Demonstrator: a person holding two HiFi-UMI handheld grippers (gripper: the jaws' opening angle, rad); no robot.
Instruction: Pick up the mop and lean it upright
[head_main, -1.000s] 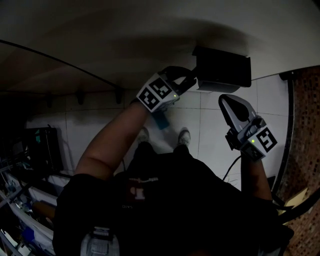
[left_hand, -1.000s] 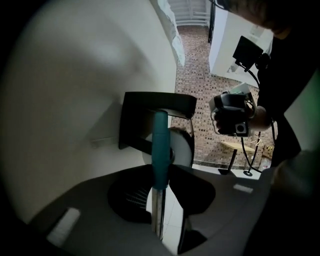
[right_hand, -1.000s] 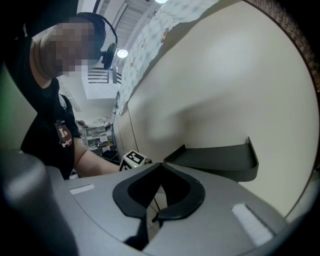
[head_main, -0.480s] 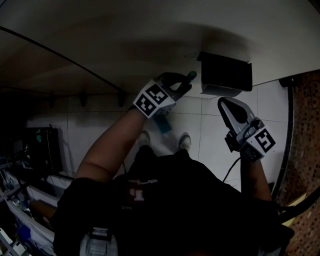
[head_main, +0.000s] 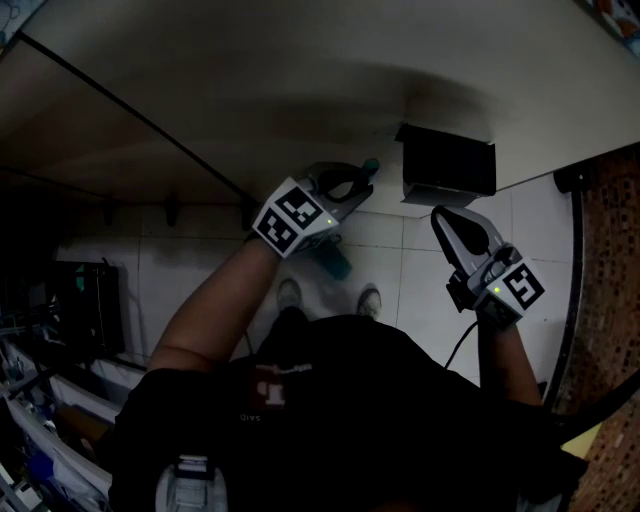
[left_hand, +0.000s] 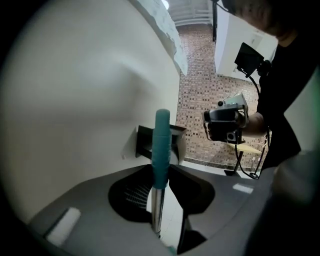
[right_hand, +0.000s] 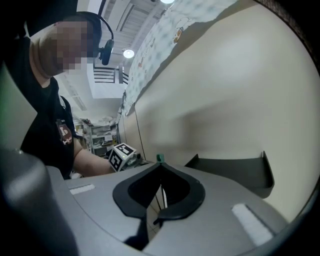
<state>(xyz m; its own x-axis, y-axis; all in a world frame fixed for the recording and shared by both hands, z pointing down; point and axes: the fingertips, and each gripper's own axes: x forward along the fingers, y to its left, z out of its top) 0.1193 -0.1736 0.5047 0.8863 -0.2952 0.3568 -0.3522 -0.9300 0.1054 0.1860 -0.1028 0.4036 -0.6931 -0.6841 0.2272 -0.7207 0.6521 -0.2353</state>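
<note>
The mop handle (left_hand: 161, 142) has a teal grip over a metal shaft and stands nearly upright against the pale wall. My left gripper (left_hand: 159, 200) is shut on the shaft just under the teal grip. In the head view the left gripper (head_main: 350, 182) sits left of the black wall box, with the handle's teal tip (head_main: 371, 165) poking out above it. A teal part of the mop (head_main: 338, 262) shows lower down; the mop head is hidden. My right gripper (head_main: 450, 220) hangs to the right, shut and empty; its jaws (right_hand: 161, 167) meet at the tips.
A black open-topped box (head_main: 447, 160) is fixed to the wall beside the handle, also seen as the black box (right_hand: 235, 172). Below are white floor tiles (head_main: 160, 270) and the person's shoes (head_main: 369, 298). A brick-patterned floor (head_main: 610, 260) lies right; cluttered shelves (head_main: 40, 400) stand at left.
My left gripper has moved left, away from the black box, with the mop handle in it. The right gripper has only drifted slightly and stays shut.
</note>
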